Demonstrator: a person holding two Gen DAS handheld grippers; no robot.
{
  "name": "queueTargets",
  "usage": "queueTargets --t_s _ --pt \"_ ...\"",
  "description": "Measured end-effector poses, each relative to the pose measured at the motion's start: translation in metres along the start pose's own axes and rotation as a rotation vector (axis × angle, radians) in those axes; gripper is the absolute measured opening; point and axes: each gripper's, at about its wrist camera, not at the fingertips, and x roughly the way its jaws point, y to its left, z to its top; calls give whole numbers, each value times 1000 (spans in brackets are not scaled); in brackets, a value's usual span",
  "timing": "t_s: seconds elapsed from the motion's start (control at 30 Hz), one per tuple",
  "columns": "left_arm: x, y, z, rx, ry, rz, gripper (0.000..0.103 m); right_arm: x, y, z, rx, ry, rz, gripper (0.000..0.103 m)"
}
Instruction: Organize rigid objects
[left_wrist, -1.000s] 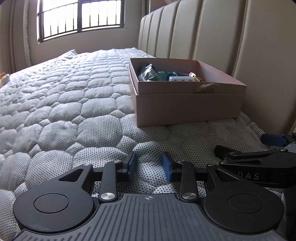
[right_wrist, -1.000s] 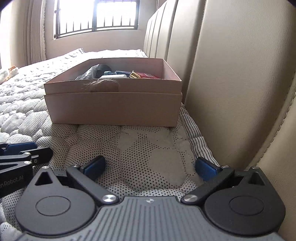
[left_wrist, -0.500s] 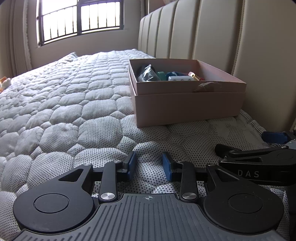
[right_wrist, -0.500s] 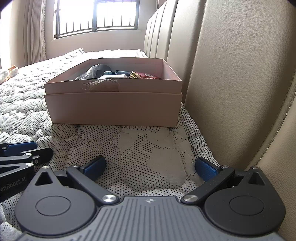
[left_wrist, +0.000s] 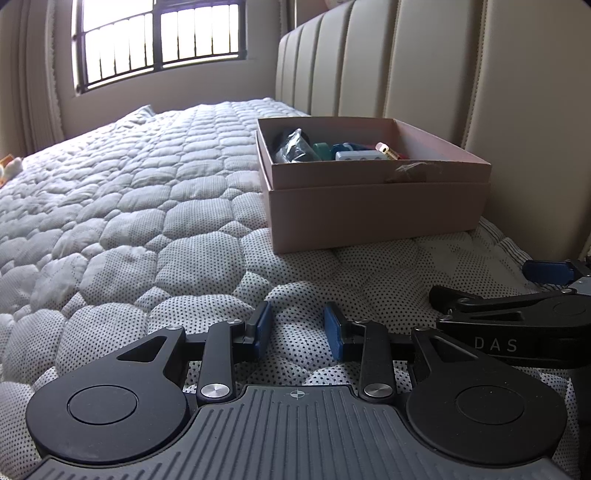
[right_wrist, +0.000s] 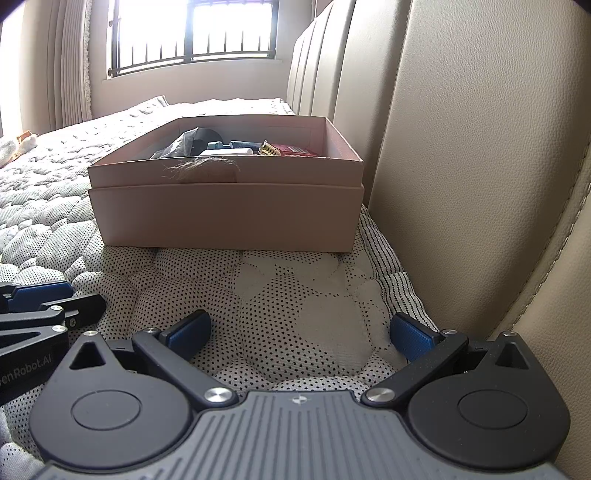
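Observation:
A pink cardboard box sits on the quilted mattress against the headboard. Inside lie several small items: a crinkled plastic bag, a white block, a gold-tipped tube and a red packet. My left gripper rests low on the mattress in front of the box, open, with only quilt between its blue pads. My right gripper lies beside it near the headboard, open wide and empty. Each gripper shows at the edge of the other's view.
The padded beige headboard runs close along the right. The quilted mattress stretches left and far toward a barred window. A small plush object lies at the far left edge of the bed.

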Motion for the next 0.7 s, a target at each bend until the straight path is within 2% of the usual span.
queueTargets --t_s 0.7 --pt "0 0 0 11 -2 4 35 0 0 0 0 0 0 103"
